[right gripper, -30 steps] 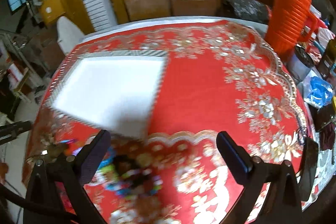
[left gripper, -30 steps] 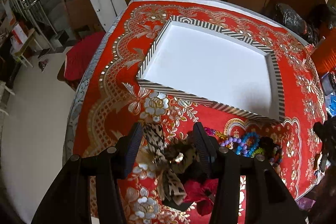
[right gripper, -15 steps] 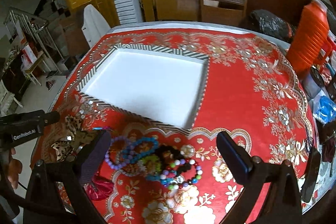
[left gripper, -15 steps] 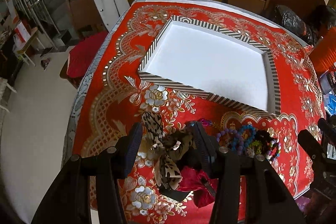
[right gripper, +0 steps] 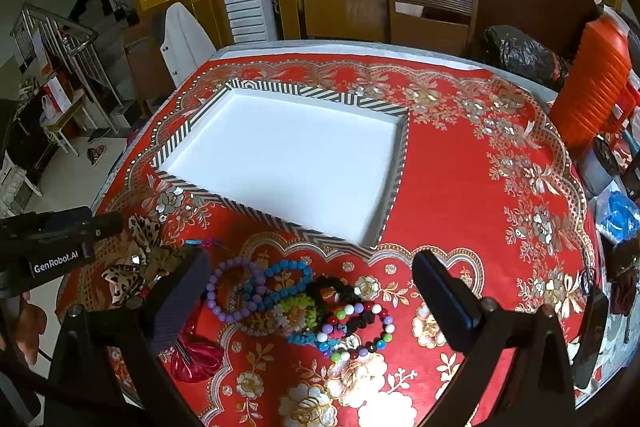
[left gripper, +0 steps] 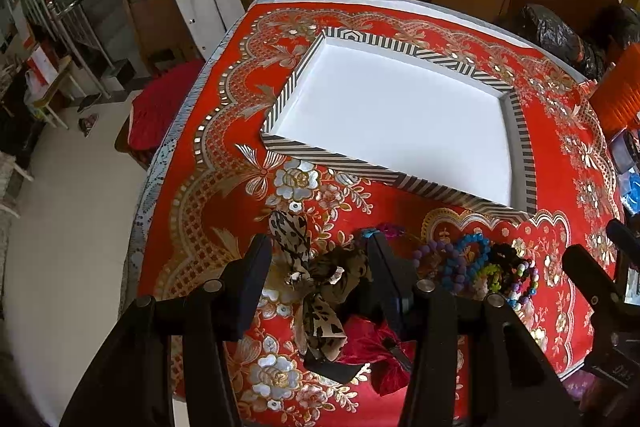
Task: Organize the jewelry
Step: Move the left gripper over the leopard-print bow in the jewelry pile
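A round table [right gripper: 460,187] draped in a red and gold floral cloth fills a cluttered room, wooden chairs [right gripper: 432,15] at its far side and an orange ribbed container [right gripper: 596,87] at its right edge. A shallow striped tray [right gripper: 400,163] with a bare white floor sits left of centre, nothing in it yet.

The left gripper [left gripper: 318,275] hangs low over the near left of the table, its jaws part open around a leopard-print bow [left gripper: 320,279]; whether the fingers touch the fabric cannot be told, and nothing is lifted. The right gripper [right gripper: 308,291] hovers wide open and empty above the heap of beaded bracelets [right gripper: 296,291], which lies just in front of the tray's near wall.

The bracelets are a tangle: a lilac strand, a turquoise one, a lime green cluster, a black band and a loop of mixed bright beads, overlapping one another. A crumpled red satin bow [left gripper: 372,347] lies nearest the table's edge, partly under the leopard-print one.

The job appears to be at its start, with the bow the likely first pick. A clean grasp would close on the knotted middle of the bow rather than a loose tail, lift straight up so the red piece beneath is not dragged along, then carry it over the striped wall to a tray corner, leaving room for the beads.
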The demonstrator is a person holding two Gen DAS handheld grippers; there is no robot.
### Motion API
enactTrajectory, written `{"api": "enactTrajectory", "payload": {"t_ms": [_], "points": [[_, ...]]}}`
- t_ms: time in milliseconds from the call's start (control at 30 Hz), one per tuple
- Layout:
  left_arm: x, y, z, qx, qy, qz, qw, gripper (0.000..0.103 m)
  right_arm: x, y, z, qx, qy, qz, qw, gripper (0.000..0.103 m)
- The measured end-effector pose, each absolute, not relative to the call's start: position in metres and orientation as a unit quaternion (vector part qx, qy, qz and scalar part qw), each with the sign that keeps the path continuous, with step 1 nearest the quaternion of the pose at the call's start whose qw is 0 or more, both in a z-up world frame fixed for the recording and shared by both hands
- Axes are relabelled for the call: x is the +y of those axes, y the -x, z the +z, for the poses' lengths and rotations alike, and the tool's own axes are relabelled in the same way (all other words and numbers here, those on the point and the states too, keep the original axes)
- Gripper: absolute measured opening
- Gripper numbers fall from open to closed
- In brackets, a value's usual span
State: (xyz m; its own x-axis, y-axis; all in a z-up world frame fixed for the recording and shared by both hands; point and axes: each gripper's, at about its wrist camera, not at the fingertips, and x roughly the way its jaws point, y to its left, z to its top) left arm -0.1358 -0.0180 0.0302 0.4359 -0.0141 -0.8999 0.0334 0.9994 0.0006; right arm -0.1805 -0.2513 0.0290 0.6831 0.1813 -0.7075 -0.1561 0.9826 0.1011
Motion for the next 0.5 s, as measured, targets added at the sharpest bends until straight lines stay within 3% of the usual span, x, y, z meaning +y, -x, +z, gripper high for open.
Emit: {"api": "enactTrajectory", "payload": {"t_ms": [500], "points": [[-0.0170,0.1385,0.0306,0.532,-0.007,-0.010,0.847,0.023,-0.2479,0.1791,0.0283,0.393,-0.011,0.076,0.916,0.103]]}}
